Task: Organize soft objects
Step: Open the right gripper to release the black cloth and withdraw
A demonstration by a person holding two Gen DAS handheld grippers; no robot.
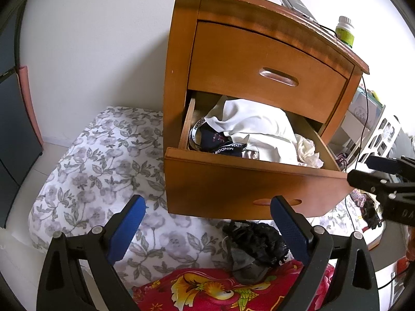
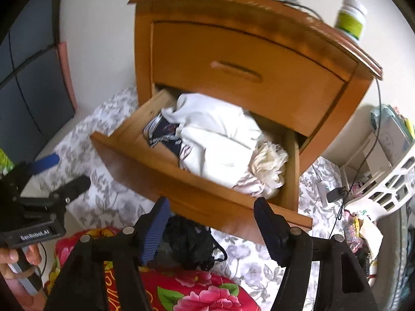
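Right claw (image 2: 210,223) gapes above black lace garment (image 2: 192,246), below drawer (image 2: 181,181).

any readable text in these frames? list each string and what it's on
"GenRobot.AI": white lettering on the left gripper body, right wrist view.
"MINDGR…", cut off and upside down: waistband of the dark garment in the open drawer.
"DA…", cut off: right gripper body.
Green bottle label: too blurred to read.
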